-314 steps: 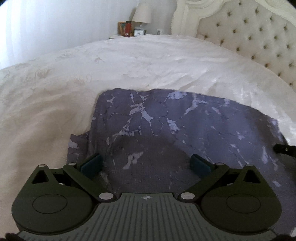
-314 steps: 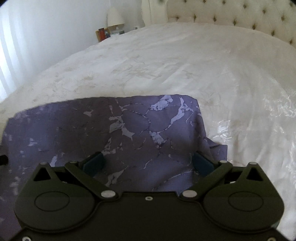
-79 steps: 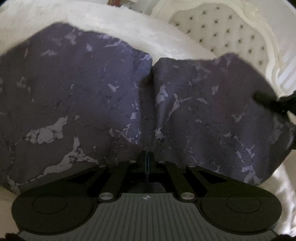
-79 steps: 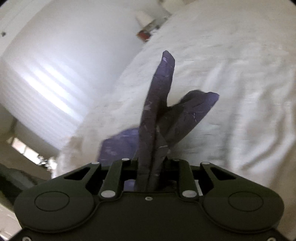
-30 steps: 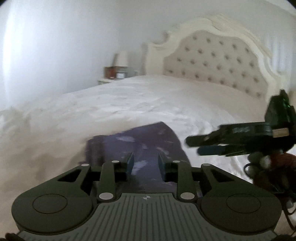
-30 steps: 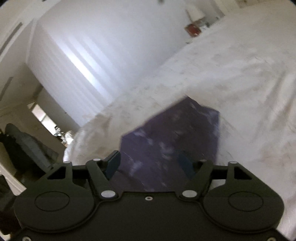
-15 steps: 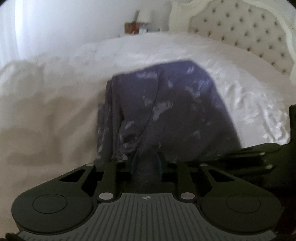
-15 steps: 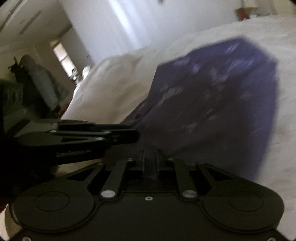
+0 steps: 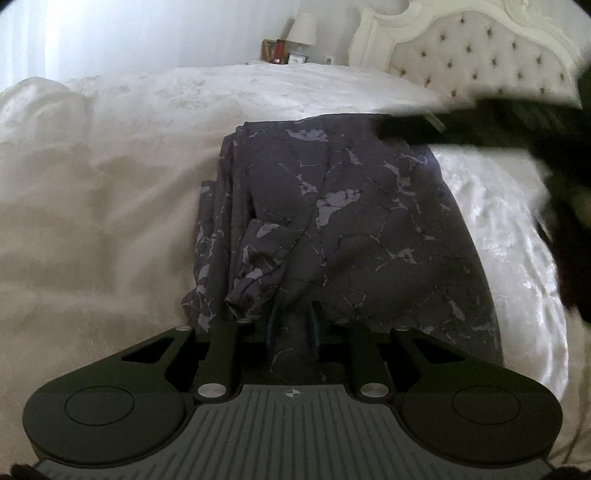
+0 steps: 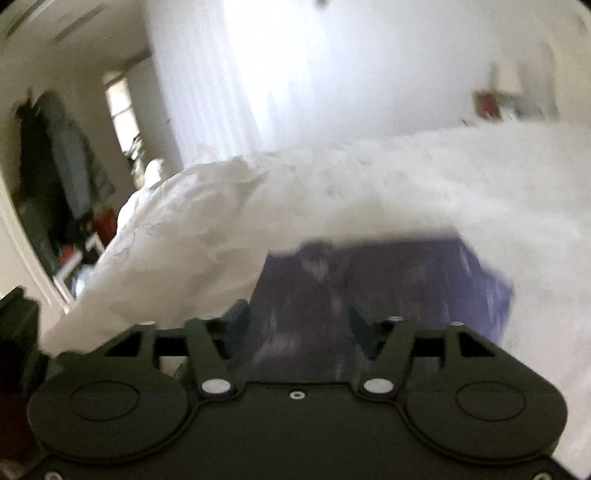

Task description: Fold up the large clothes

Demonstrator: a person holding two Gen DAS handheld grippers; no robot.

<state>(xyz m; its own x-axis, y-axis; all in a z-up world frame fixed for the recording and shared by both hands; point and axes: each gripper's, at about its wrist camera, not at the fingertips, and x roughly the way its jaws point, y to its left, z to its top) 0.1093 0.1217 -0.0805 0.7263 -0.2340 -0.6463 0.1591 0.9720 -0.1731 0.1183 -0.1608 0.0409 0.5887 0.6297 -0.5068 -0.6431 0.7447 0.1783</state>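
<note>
The left gripper (image 9: 291, 325) is narrowed on a bunched near edge of one purple garment (image 9: 351, 221), folded on the white bed (image 9: 110, 184). The right gripper (image 10: 299, 325) is parted wide over the same cloth, holding nothing. If the pinched edge is dragged, the layered left side could be pulled askew. Two grippers and one garment are counted.

We are finding no readable text, label, brand or number in either view. The small frames (image 9: 282, 51) standing far off beside the lamp (image 9: 302, 27) are showing too small to read, and the right wrist view is blurring everything.
</note>
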